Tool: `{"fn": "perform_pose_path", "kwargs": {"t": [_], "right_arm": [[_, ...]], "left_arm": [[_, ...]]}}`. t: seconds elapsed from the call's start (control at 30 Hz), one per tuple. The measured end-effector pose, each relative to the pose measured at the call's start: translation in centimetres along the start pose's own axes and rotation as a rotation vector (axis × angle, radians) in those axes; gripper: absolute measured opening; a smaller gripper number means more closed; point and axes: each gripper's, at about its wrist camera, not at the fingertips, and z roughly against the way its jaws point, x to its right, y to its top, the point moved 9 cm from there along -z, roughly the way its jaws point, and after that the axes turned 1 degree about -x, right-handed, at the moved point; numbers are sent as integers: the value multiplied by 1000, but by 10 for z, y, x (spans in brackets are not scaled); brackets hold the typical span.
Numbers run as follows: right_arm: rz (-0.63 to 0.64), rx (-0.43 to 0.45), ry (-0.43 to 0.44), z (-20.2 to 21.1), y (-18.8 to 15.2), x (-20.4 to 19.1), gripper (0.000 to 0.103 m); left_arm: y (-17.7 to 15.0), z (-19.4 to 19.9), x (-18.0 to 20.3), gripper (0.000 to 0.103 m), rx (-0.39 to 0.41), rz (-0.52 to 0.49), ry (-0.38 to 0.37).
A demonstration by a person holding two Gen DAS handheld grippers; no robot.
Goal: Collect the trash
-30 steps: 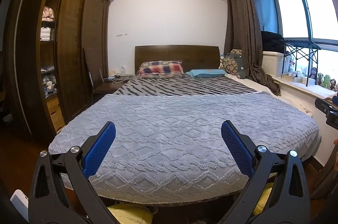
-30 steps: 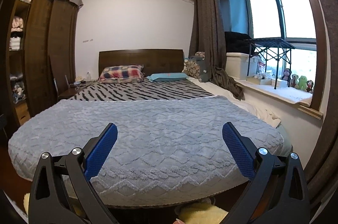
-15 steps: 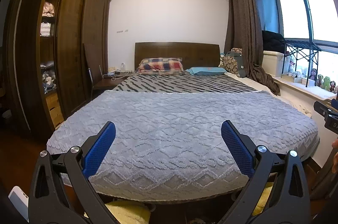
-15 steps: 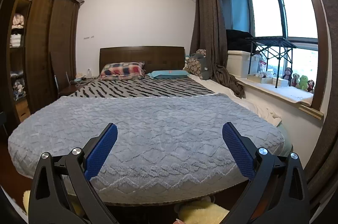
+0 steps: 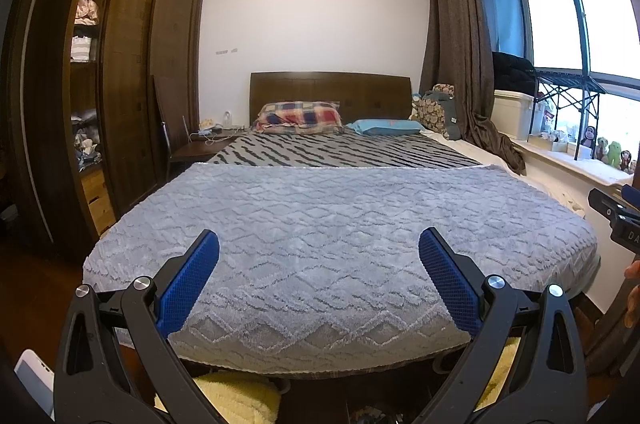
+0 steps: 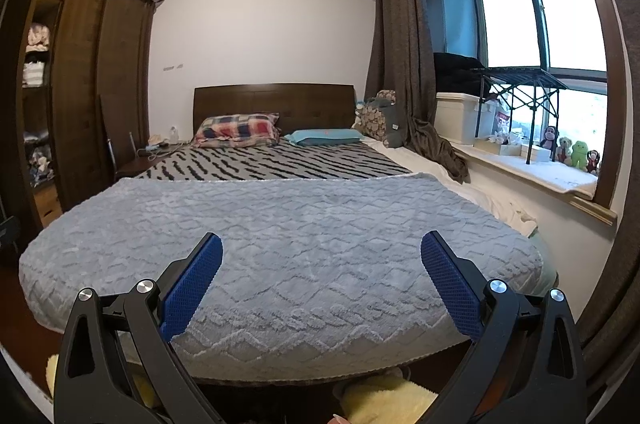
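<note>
My left gripper (image 5: 319, 248) is open and empty, held above the foot of a bed covered by a grey textured blanket (image 5: 340, 224). My right gripper (image 6: 321, 250) is open and empty too, over the same blanket (image 6: 280, 224). Part of the right gripper's body (image 5: 616, 220) shows at the right edge of the left wrist view. No trash is plainly visible on the blanket. A small dark clutter (image 5: 372, 414) lies on the floor below the bed's foot; I cannot tell what it is.
A dark wardrobe (image 5: 120, 104) stands left. A bedside table (image 5: 208, 144) holds small items. Pillows (image 5: 300, 118) lie by the headboard. A window sill (image 6: 540, 172) at right carries boxes and plush toys. Yellow fluffy slippers (image 5: 236, 400) lie under the bed's foot.
Both grippers have risen and tilted a little, so the bed sits lower in view. Both jaws stayed open.
</note>
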Motion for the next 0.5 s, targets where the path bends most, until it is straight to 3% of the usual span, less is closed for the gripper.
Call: {"fn": "perform_pose_path", "kwargs": {"t": [0.5], "right_arm": [[11, -28, 21, -4, -6, -9, 100]], "left_arm": [[-7, -3, 6, 95, -25, -8, -9]]}}
